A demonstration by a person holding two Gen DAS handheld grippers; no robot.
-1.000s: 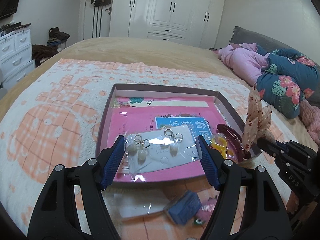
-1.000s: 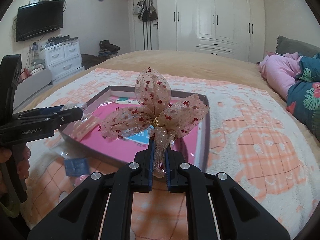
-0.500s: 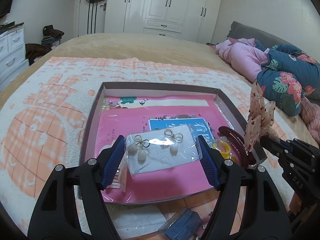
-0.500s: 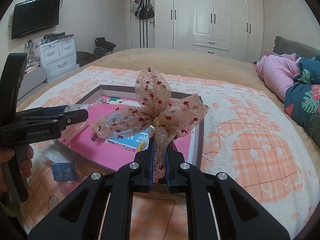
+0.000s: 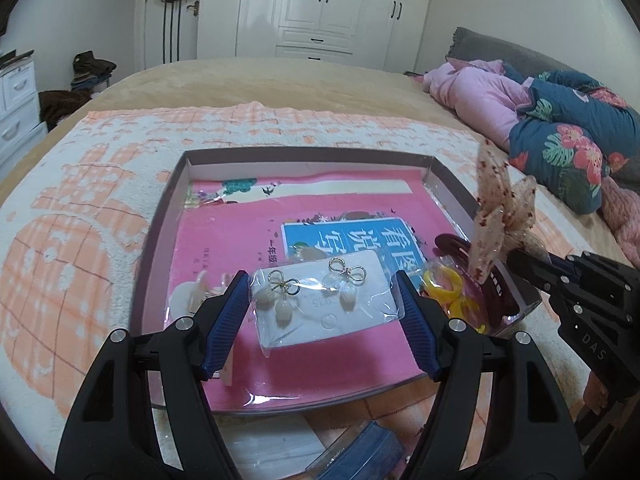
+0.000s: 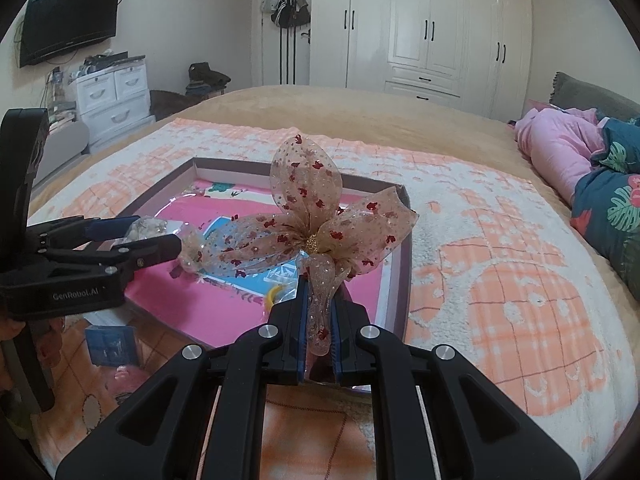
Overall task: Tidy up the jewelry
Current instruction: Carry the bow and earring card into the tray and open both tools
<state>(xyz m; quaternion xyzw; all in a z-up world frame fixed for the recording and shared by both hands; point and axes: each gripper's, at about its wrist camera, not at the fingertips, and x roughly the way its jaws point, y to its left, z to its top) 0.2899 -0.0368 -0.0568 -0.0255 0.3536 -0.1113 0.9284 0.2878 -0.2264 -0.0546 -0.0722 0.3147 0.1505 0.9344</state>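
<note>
A shallow brown-rimmed tray [image 5: 160, 240] with a pink liner lies on the orange-and-white blanket. Over its near half hangs a white earring card [image 5: 324, 308] in a clear sleeve, with two bow-and-pearl earrings. My left gripper [image 5: 320, 280] is shut on the card, one blue pad against each short edge. From the right wrist view, the left gripper [image 6: 156, 234] and the card [image 6: 148, 226] are at the left. My right gripper [image 6: 320, 292] is shut on the tail of a sheer beige bow with red flecks [image 6: 308, 216]. The bow [image 5: 496, 216] stands upright over the tray's right rim [image 6: 400, 272].
In the tray's near right corner lie a yellow ring [image 5: 440, 284] and a dark red hair clip [image 5: 456, 246]; a white claw clip [image 5: 188, 296] is at the near left. A blue box [image 5: 360, 456] sits on the blanket before the tray. Bedding is piled at the right [image 5: 560, 132].
The left gripper has carried the earring card forward and lower, from the tray's near edge to above its liner. The right gripper and bow have drifted closer to the tray's right rim.
</note>
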